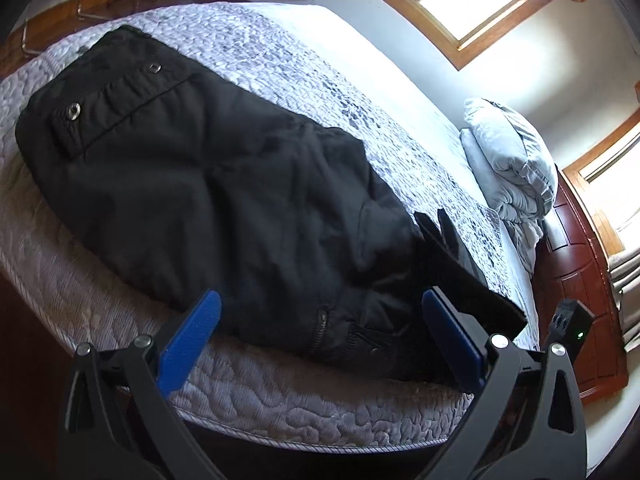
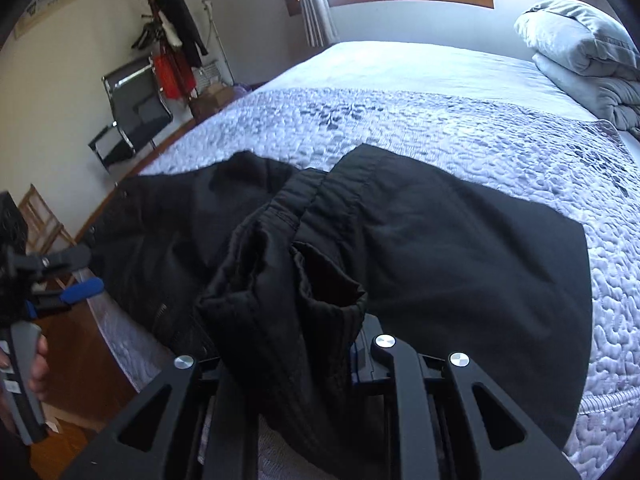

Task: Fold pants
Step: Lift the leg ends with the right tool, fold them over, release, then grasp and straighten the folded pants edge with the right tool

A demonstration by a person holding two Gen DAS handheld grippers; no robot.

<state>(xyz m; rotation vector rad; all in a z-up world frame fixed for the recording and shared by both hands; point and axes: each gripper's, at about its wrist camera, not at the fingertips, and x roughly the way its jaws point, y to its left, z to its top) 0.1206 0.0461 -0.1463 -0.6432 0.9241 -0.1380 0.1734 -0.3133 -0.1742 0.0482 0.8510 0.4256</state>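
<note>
Far mattress (image 2: 420, 80): bare, open passage.
Far right: folded duvet (image 2: 592, 52) blocks.
Near edge: black pants (image 1: 224, 184) cover it.

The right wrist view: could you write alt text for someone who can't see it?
A bunch of black pants is clamped in the right claw at the bottom of the frame, the rest spread on a quilted grey bed. The left claw, blue-tipped and open, is at the left edge; a folded grey duvet lies at the far corner.
</note>
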